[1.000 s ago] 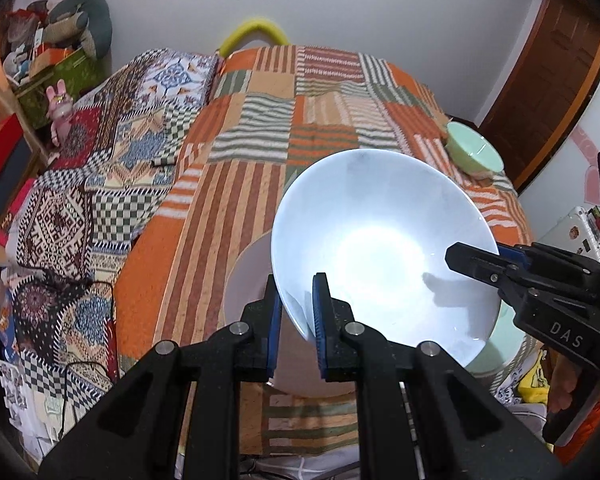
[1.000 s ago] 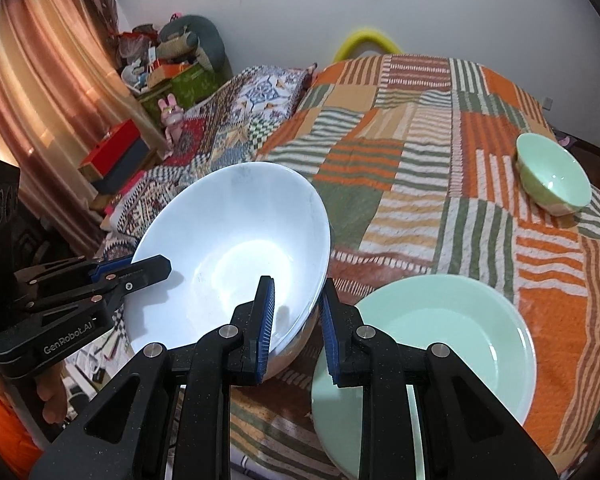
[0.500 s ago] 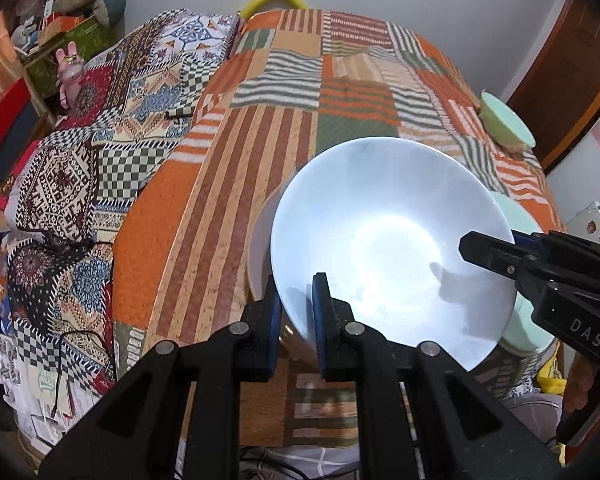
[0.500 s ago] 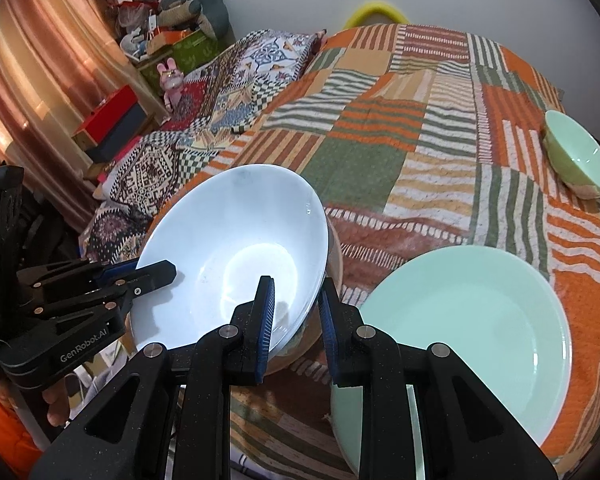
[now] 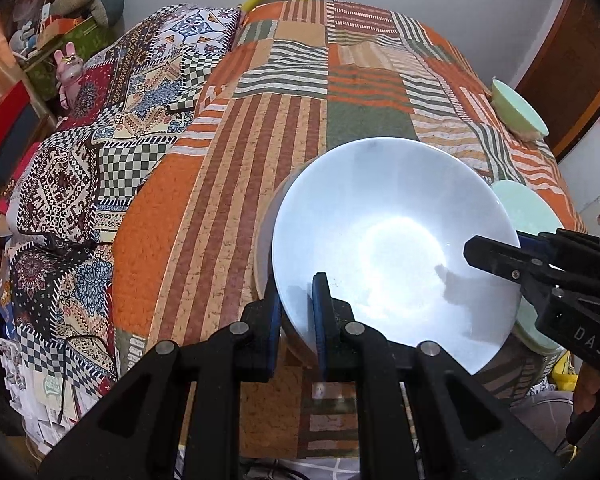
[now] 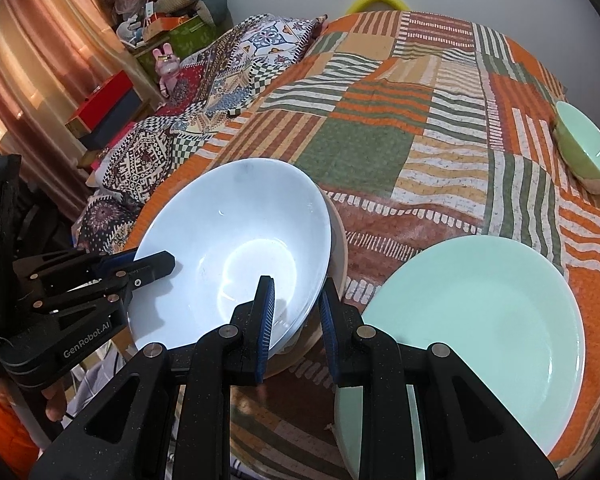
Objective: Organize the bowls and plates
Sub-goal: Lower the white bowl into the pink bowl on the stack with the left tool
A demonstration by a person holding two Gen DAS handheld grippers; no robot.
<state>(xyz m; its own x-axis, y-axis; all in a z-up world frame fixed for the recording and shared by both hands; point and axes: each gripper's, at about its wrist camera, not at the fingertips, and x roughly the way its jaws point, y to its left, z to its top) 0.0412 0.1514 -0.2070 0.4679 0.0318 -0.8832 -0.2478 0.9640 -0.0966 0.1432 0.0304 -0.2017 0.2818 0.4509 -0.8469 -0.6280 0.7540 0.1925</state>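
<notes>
A large white bowl [image 5: 396, 248] [image 6: 236, 248] is held over a beige dish [image 6: 337, 256] on the patchwork bed cover. My left gripper [image 5: 296, 300] is shut on the bowl's near rim. My right gripper [image 6: 296, 308] is shut on the bowl's opposite rim and also shows in the left wrist view [image 5: 512, 256]. A mint green plate [image 6: 476, 316] lies to the right of the bowl. A small mint green bowl [image 6: 588, 152] [image 5: 518, 110] sits at the far right of the bed.
The bed [image 5: 360, 80] is covered with an orange and green striped quilt. A patterned pillow and blanket [image 5: 140, 92] lie on the left. Boxes and soft toys [image 6: 164, 20] stand by the wall at the far left. A wooden door [image 5: 572, 60] is at the right.
Both grippers have lowered the white bowl toward the bed, and it now sits lower over the beige dish. Both stay shut on its rim.
</notes>
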